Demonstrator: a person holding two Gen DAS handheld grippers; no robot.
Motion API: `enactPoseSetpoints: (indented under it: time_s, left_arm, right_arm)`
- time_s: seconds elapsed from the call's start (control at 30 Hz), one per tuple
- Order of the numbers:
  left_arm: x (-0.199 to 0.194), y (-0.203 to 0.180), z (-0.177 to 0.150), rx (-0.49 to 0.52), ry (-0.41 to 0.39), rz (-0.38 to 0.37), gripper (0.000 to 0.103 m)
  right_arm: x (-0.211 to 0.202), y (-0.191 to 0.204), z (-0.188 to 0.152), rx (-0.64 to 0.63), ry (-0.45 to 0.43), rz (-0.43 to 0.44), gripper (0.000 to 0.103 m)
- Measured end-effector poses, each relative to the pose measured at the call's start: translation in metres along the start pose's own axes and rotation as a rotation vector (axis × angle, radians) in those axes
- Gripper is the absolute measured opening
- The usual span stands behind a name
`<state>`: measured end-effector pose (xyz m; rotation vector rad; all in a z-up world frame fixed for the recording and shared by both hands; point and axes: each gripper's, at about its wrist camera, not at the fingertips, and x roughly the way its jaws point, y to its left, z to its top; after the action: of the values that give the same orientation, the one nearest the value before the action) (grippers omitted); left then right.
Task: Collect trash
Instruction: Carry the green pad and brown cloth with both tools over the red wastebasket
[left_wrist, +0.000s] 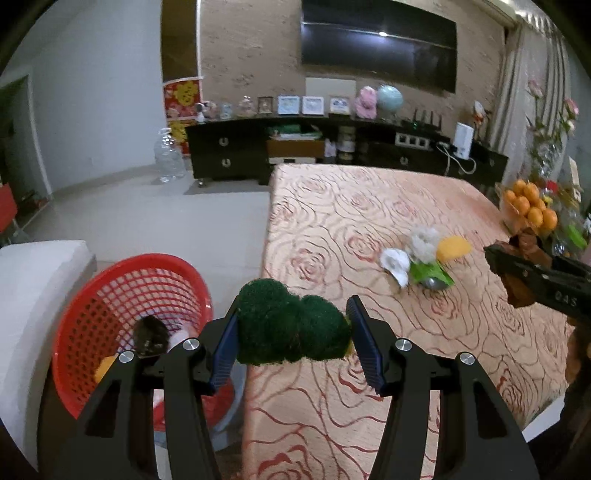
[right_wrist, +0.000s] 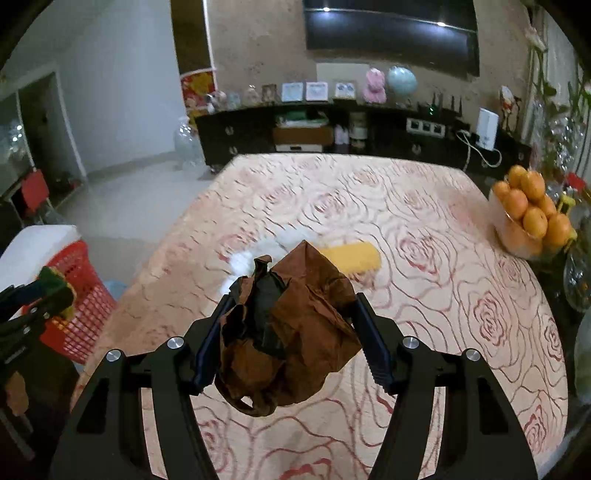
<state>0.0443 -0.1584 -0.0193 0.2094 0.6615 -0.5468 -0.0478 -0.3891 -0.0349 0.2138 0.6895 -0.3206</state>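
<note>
A living room in a private home, seen across a table (left_wrist: 369, 206) draped in a peach cloth patterned with red roses. Beyond the table's far edge, a long dark media cabinet (left_wrist: 236, 151) runs along a textured beige wall, with a large flat-screen television (left_wrist: 376, 40) mounted above it. Framed pictures (left_wrist: 301, 105), a pale blue globe (left_wrist: 389, 98) and a router (left_wrist: 423, 120) line the cabinet top. Left of the table, pale floor tiles (left_wrist: 147, 206) hold a big clear water jug (left_wrist: 169, 155) and a red plastic basket (left_wrist: 125, 317). At the table's right edge sits a bowl of oranges (right_wrist: 528, 214), with curtains (left_wrist: 532, 81) and artificial flowers (left_wrist: 569, 110) behind it.
</note>
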Motion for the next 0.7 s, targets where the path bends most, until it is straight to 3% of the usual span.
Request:
enactPoseSetpoints:
  time_s: [0.43,0.7]
  left_arm:
    - [-0.029,0.07,0.053,-0.009,-0.1,0.17,0.053]
    - [-0.031,0.121,0.049,-0.135,-0.106,0.223,0.053]
  right_arm:
    - [-0.006,0.05,0.038,-0.047,-0.054,0.083,0.062]
    - [0.011,0.103,0.072,-0.133,-0.039,0.172,0.062]
